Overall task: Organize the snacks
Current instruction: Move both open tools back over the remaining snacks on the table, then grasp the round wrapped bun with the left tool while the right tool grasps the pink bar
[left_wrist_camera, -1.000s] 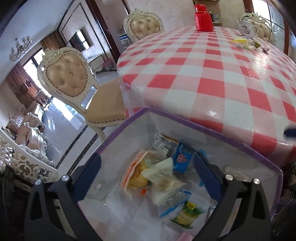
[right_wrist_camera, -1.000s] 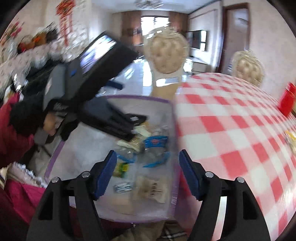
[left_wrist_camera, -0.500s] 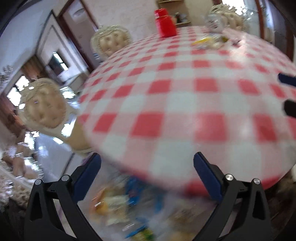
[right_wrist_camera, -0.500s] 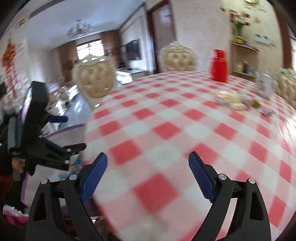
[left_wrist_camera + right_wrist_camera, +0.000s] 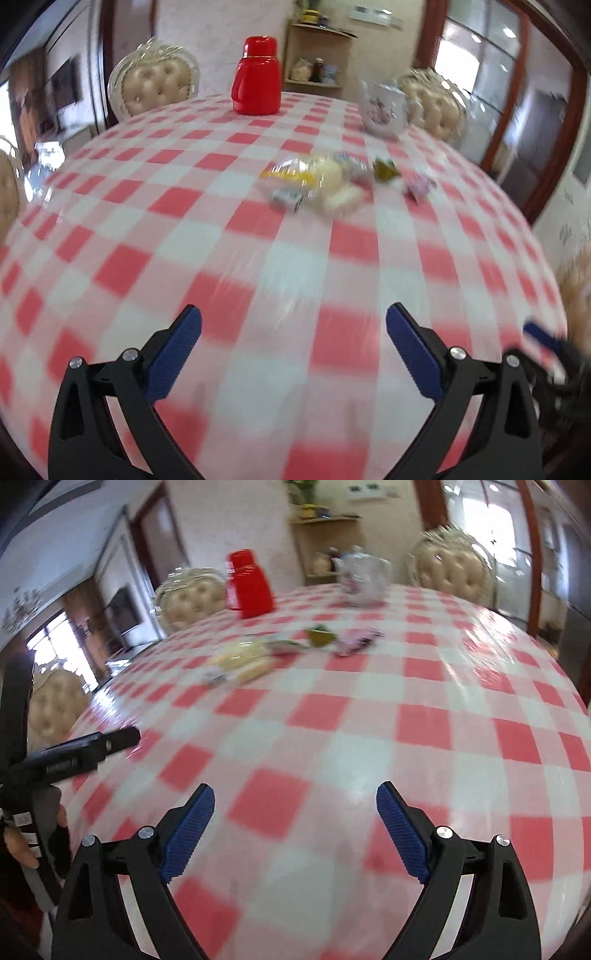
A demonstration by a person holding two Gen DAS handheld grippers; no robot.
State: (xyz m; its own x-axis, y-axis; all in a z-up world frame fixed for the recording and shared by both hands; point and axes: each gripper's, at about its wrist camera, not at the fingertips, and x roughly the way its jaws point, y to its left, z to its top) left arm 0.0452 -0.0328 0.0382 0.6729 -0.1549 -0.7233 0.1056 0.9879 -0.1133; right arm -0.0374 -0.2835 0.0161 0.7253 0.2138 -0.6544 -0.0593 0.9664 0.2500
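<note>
**Both grippers over the checked table, snacks ahead**

Left wrist view: the left gripper point(image 5: 293, 350), black with blue ribbed pads, has its fingers spread wide with nothing between them, above the round table in a red-and-white checked cloth point(image 5: 184, 206). The blurred pile of wrapped snack packets point(image 5: 325, 181) lies well ahead near mid-table, before a red plastic flask point(image 5: 257, 77) and a white flowered teapot point(image 5: 382, 110).

Right wrist view: the right gripper point(image 5: 295, 827) is likewise spread and empty. The snacks point(image 5: 258, 653) lie far ahead, left of centre.
</note>
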